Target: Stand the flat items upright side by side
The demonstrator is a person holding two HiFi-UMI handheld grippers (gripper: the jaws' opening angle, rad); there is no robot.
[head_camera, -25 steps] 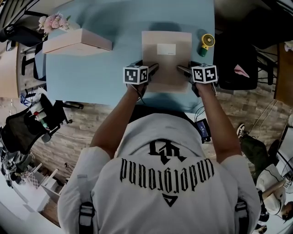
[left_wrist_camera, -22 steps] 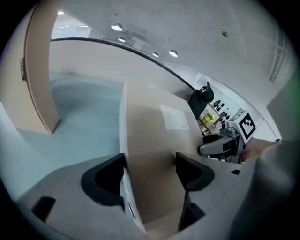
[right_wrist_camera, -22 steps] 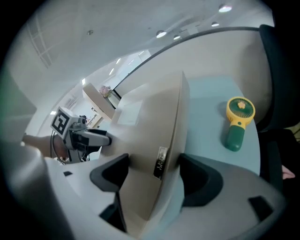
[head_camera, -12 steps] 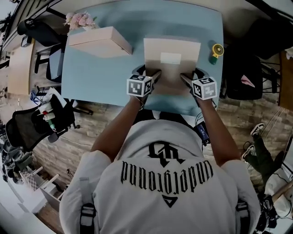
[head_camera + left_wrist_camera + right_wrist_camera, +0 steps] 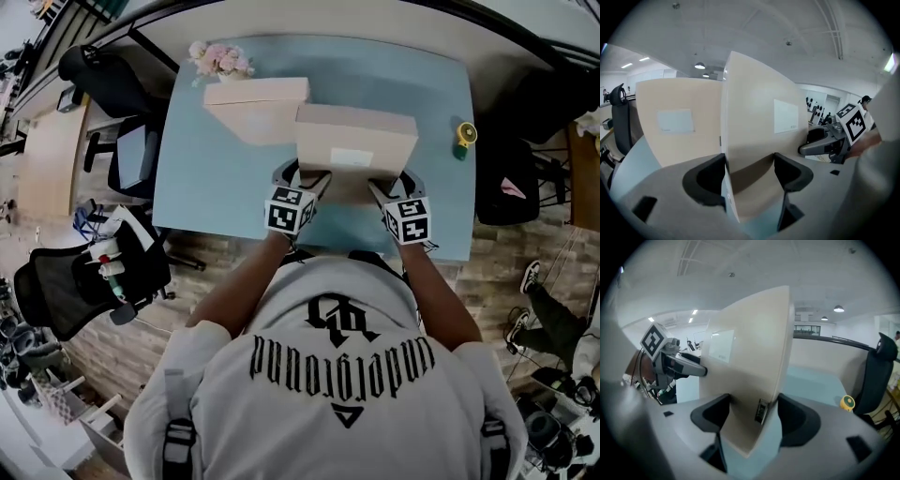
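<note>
A flat beige box [image 5: 356,141] with a white label stands nearly upright over the blue table [image 5: 216,187], label face toward me. My left gripper [image 5: 314,178] is shut on its lower left side and my right gripper [image 5: 380,186] on its lower right side. In the left gripper view the jaws [image 5: 750,173] clamp the box [image 5: 754,122] across its thickness. The right gripper view shows the same grip [image 5: 752,416] on the box [image 5: 750,362]. A second flat beige box [image 5: 258,108] stands on edge just behind and to the left, also visible as the labelled box [image 5: 675,122]. Whether the held box touches the table is hidden.
A small yellow and green object [image 5: 463,139] sits near the table's right edge. A pink flower bunch [image 5: 220,58] is at the back left corner. Black chairs stand to the left [image 5: 94,281] and right [image 5: 511,178] of the table.
The box lay flat on the table between the grippers. Both grippers have risen with it, and it is tipped up onto its near side beside the second box.
</note>
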